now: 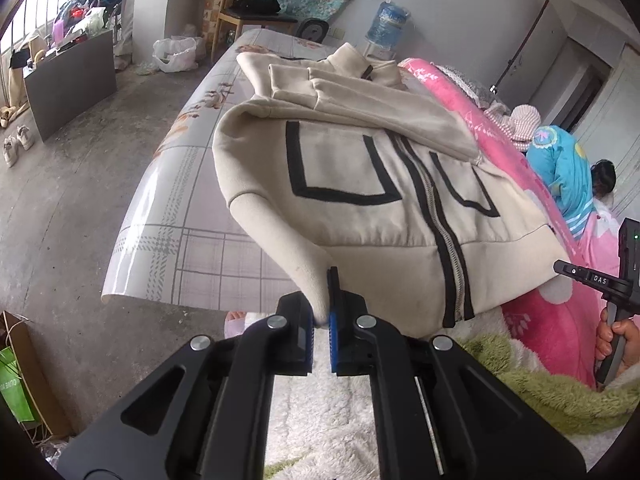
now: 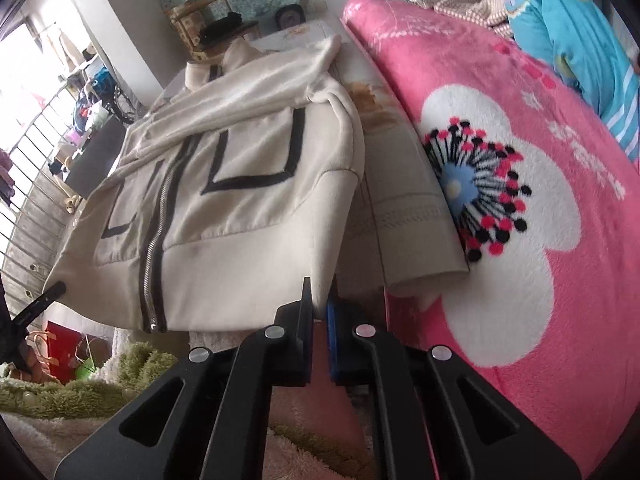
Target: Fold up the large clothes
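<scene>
A cream zip-up jacket (image 1: pixel 360 184) with black pocket outlines lies front-up on a bed, its sleeves folded across the chest. My left gripper (image 1: pixel 322 312) is shut on the jacket's near left hem corner, which is lifted off the bed. My right gripper (image 2: pixel 320 308) is shut on the jacket's (image 2: pixel 224 184) near right hem corner, also raised. The zipper (image 1: pixel 440 236) runs down the middle between the two grips. In the left wrist view the right gripper's handle (image 1: pixel 616 280) shows at the right edge, held by a hand (image 1: pixel 618 340).
A pink flowered blanket (image 2: pixel 520 200) lies along the jacket's right side, with a blue garment (image 2: pixel 580 40) behind it. A checked bedsheet (image 1: pixel 192 232) covers the bed to the left. Green and white fluffy fabric (image 1: pixel 540 392) lies near me. A chair (image 1: pixel 248 8), a dark box (image 1: pixel 72 80) and shoes (image 1: pixel 16 144) stand on the floor.
</scene>
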`<state>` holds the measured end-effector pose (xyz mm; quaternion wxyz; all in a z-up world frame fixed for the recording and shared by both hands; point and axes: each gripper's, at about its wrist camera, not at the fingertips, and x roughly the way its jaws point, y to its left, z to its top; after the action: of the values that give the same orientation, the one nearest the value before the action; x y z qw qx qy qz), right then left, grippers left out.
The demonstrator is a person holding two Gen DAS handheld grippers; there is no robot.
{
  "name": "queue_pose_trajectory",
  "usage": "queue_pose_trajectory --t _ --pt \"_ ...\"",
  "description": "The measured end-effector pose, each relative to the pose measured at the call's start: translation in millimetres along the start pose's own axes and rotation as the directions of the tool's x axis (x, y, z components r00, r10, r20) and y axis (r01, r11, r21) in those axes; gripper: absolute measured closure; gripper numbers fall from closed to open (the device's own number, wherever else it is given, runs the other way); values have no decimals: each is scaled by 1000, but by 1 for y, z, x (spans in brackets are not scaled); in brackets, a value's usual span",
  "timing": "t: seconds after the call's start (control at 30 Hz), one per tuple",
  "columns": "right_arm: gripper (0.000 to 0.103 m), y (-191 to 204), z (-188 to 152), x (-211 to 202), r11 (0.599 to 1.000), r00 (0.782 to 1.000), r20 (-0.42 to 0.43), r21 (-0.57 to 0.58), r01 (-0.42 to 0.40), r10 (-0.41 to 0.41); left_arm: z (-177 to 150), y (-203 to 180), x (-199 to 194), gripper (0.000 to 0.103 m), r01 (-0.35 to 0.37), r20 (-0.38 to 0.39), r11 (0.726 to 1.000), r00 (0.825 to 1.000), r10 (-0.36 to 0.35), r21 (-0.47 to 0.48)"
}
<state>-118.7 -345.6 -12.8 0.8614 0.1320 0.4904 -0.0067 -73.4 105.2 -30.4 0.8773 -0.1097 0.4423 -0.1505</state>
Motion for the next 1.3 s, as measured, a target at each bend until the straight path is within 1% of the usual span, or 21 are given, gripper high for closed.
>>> queue_pose_trajectory --t 0.07,0.17,0.3,0.47,0.53,0.6,0.7,0.77,0.83,0.87,0.93,0.97,1.0,1.03,1.07,1.1,1.17,1.23,1.3 --pt "97 6 13 -7 1000 999 40 -9 -23 23 10 2 0 98 29 31 999 999 -29 -25" --pt "97 8 33 -8 999 995 88 -7 -41 42 28 4 7 98 49 70 998 996 -46 -46" --pt "97 5 68 -4 997 985 155 7 -80 78 58 15 17 98 61 99 995 994 -54 -74" --pt "97 8 117 19 995 973 208 4 -103 100 101 32 35 98 59 113 991 993 -45 -121" --pt "97 8 136 33 994 969 224 7 -107 103 117 40 45 98 58 106 988 993 -43 -144" --pt "97 8 152 48 994 967 231 14 -112 106 130 47 60 98 51 80 986 996 -39 -158" --pt "97 4 172 82 990 968 219 43 -135 122 145 57 88 98 27 49 983 999 -18 -183" --pt "97 7 180 104 993 973 205 27 -118 110 149 60 108 98 -12 18 983 1000 16 -183" --pt "97 9 184 128 997 983 169 16 -81 77 148 61 123 97 -42 -7 982 999 42 -183" --pt "97 8 184 136 997 986 149 22 -78 74 147 62 127 94 -50 -13 981 999 49 -185" --pt "91 2 182 143 995 988 132 50 -84 77 146 63 126 94 -44 -10 980 999 43 -193" --pt "82 0 181 140 994 986 139 57 -98 89 145 64 123 87 -48 -6 980 999 48 -193" --pt "70 -3 180 134 992 983 155 58 -113 102 146 64 117 73 -68 5 980 998 70 -188" --pt "65 -5 179 128 992 980 170 56 -115 104 147 65 110 69 -78 27 981 996 84 -178" --pt "55 -6 177 122 994 979 187 51 -98 87 147 65 101 66 -85 49 982 994 95 -168" --pt "52 -8 175 114 996 976 205 42 -82 71 147 64 94 63 -103 69 982 991 115 -155" --pt "49 -12 170 99 998 973 226 26 -64 56 146 65 82 61 -128 93 984 986 140 -127" --pt "45 -19 164 90 998 974 225 29 -50 42 142 66 78 59 -155 74 982 984 163 -110" --pt "41 -25 153 87 999 979 204 33 -34 27 131 69 79 58 -170 34 979 984 175 -109"
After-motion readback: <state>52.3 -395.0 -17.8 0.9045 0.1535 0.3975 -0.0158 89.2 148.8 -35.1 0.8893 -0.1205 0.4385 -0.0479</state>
